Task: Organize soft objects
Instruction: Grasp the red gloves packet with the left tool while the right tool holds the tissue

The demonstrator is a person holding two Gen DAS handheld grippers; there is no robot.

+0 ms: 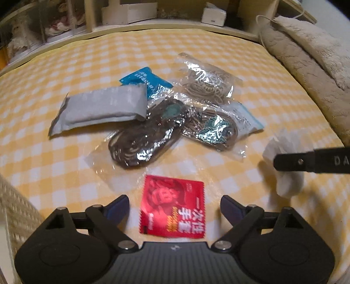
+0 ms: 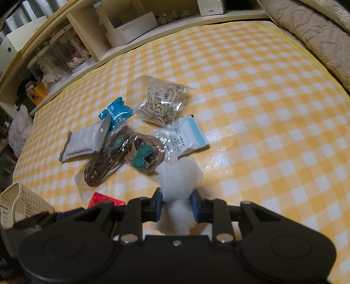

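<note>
Left wrist view: the left tongs stand released at bottom centre, a flat red foil packet lying loose between them on the yellow checked worktop.

Right wrist view: the right tongs at lower centre are clenched on a white crumpled plastic bag.

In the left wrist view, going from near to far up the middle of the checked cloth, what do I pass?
Left tool, jaws wide, nothing between the pads → red packet → dark cord bag → grey pouch → blue packet → white box on the shelf.
</note>
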